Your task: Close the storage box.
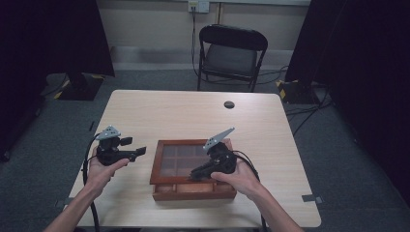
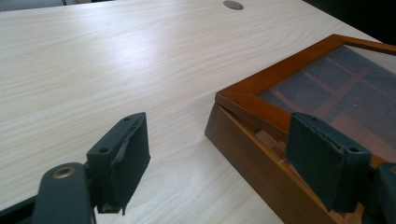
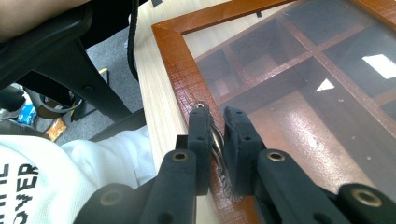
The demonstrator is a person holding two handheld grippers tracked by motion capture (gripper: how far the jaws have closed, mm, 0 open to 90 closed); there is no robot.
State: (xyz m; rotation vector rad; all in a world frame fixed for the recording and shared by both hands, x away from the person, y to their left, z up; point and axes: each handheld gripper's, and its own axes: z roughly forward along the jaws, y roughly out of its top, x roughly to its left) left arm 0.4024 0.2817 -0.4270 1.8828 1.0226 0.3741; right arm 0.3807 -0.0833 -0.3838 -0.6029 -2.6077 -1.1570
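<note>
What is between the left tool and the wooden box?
Nothing but bare table. In the high view, the left tool hangs open beside the wooden box, with empty tabletop between them; the left gripper view shows it too.

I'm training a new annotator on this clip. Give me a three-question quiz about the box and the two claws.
1. True or false: the left claw is closed on the wooden box.
2. Multiple choice: the right claw grips
A. the table edge
B. the metal handle on the front of the glass-topped lid
C. a cable
3. Short answer: is the lid flat shut or slightly raised at the front?

Key
1. False. It is open, held beside the box's left side over the table.
2. B.
3. Slightly raised: the left gripper view shows a gap under its front corner.
</note>
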